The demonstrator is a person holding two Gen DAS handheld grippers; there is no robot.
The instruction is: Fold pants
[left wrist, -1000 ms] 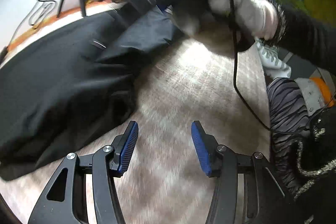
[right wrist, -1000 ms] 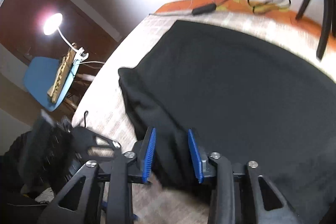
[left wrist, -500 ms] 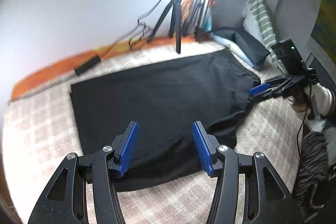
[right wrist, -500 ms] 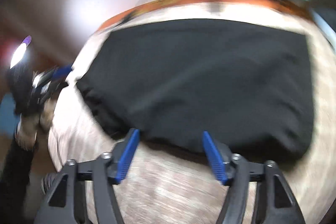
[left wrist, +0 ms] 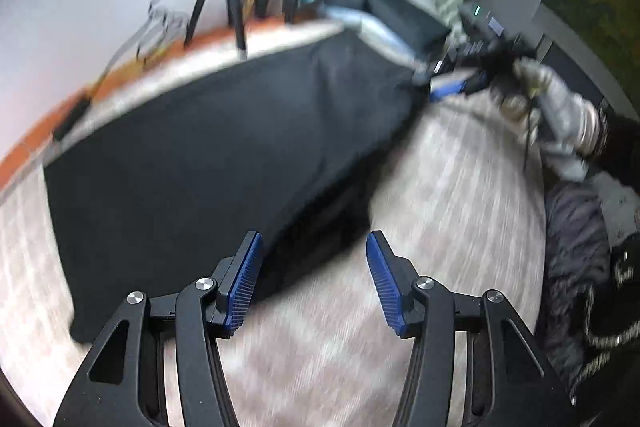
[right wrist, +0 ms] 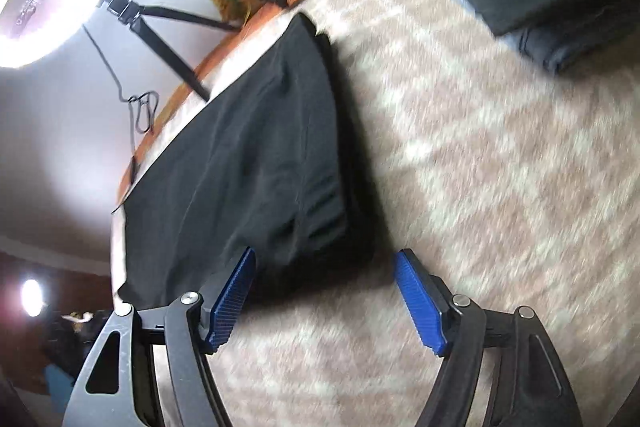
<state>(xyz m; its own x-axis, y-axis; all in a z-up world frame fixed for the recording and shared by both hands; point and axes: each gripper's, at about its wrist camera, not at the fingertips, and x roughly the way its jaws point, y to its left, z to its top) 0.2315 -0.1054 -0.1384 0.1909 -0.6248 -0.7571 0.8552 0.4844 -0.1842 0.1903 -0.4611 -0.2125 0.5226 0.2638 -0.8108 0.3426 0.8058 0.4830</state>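
Both views swung since earlier frames: soft, limp black pants (left wrist: pixel 208 155) lie flat on the checked blanket (left wrist: pixel 460 211); left tool (left wrist: pixel 312 279) spread, right tool (right wrist: pixel 326 301) opening, both empty; pinch the near edge.

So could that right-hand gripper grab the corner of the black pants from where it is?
Probably yes. The right gripper hangs just above the near corner of the black pants, its jaws opening with nothing between them, and only bare checked blanket lies around it.
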